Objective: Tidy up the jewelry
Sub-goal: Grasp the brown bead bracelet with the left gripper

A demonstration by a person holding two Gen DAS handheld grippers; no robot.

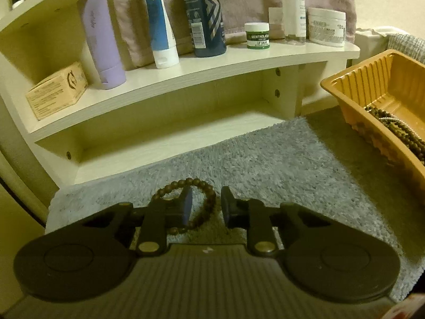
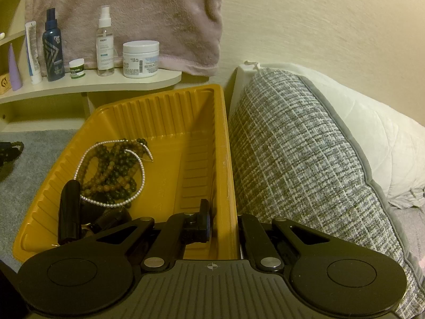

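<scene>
A brown bead bracelet (image 1: 198,186) lies on the grey rug (image 1: 279,164). My left gripper (image 1: 207,208) is down over it: the left finger stands inside the loop and the loop's right side runs between the pads, which stand apart from it. The yellow ribbed tray (image 2: 164,106) holds brown and green bead strands (image 2: 111,170), a pearl strand (image 2: 142,178) and a black cylinder (image 2: 69,210). My right gripper (image 2: 224,223) is shut on the tray's right wall, one finger inside and one outside. The tray (image 1: 345,79) also shows at the right of the left wrist view.
A cream shelf (image 1: 212,66) behind the rug carries tubes, bottles, a green jar (image 1: 257,36), a white jar (image 1: 326,26) and a small box (image 1: 57,90). A pink towel (image 2: 132,13) hangs behind. A grey woven cushion (image 2: 305,159) presses against the tray's right side.
</scene>
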